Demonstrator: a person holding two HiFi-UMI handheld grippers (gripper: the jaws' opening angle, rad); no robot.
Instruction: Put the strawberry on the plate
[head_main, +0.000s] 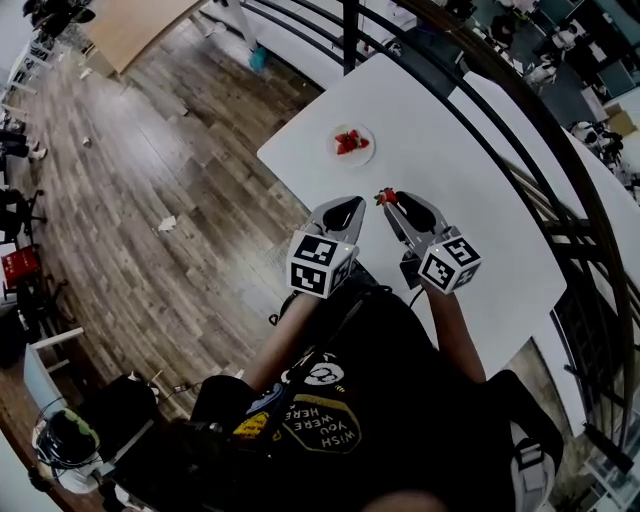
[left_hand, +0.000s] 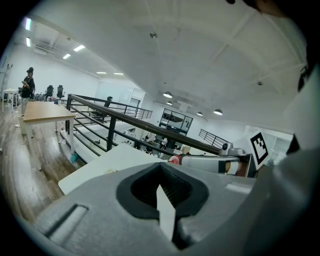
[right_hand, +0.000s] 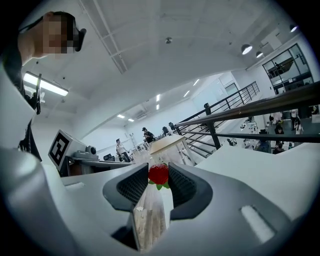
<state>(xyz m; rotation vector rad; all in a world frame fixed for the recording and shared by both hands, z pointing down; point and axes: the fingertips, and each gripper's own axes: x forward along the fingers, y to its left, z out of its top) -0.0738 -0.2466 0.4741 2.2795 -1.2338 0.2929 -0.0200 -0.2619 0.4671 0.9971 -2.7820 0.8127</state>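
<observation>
At centre of the head view, pinched by its sides in the right tongs (head_main: 391, 198): the strawberry (head_main: 385, 197), above the worktop (head_main: 460, 170). Beside, the left tongs (head_main: 350, 205), pressed together and empty. Looks light, soft and easy to bruise; asks for gentle hold on the red flesh, not the leaves. Open room up-frame toward the plate (head_main: 367, 156), already carrying red fruit. Worktop edge near on its left.
</observation>
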